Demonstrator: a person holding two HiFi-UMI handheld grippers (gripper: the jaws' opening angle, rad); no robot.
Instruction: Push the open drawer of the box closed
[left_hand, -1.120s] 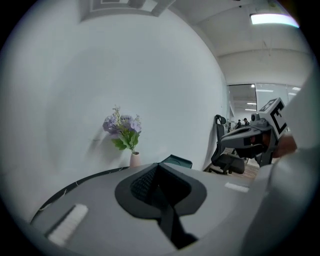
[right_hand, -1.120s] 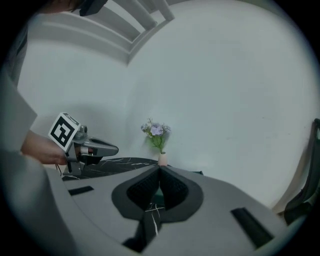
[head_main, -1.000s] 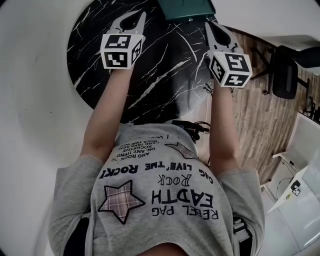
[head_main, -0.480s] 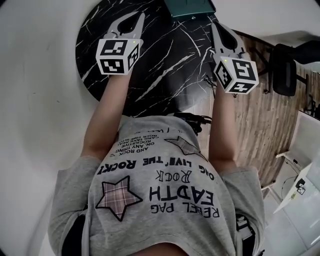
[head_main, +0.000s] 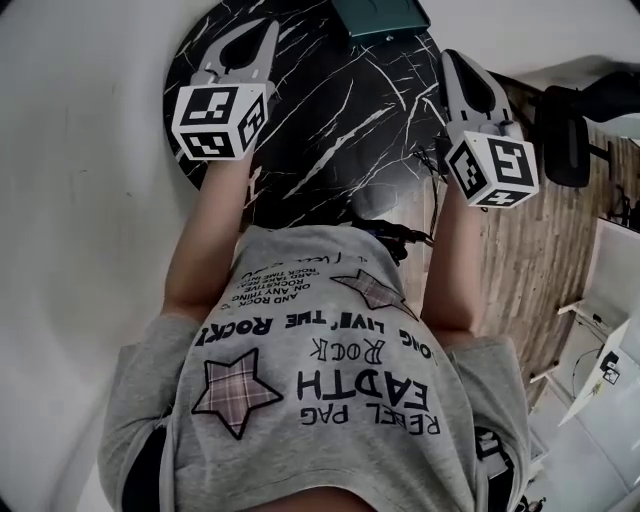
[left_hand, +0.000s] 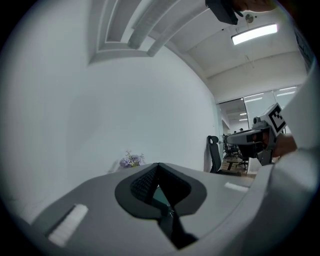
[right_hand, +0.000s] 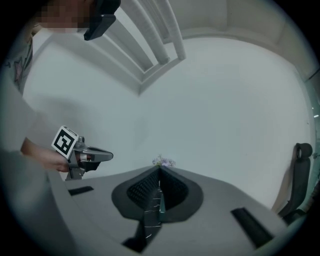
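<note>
In the head view the dark green box (head_main: 380, 14) sits at the far edge of the black marble table (head_main: 330, 130), cut off by the top of the frame; its drawer cannot be made out. My left gripper (head_main: 268, 26) hovers over the table's left part, short of the box and to its left, jaws shut and empty. My right gripper (head_main: 450, 56) hangs over the table's right edge, to the right of the box, jaws also shut with nothing in them. Both gripper views look at a white wall, with the left gripper's (left_hand: 158, 165) and the right gripper's (right_hand: 159, 169) jaw tips meeting.
A black office chair (head_main: 565, 135) stands on the wooden floor (head_main: 510, 250) to the right of the table. Cables (head_main: 400, 240) lie by the table's near edge. A small bunch of flowers (left_hand: 131, 160) shows against the wall.
Both grippers have drawn back from the box and spread apart, the left one going left, the right one going right past the table's edge. Their jaws stayed shut.
</note>
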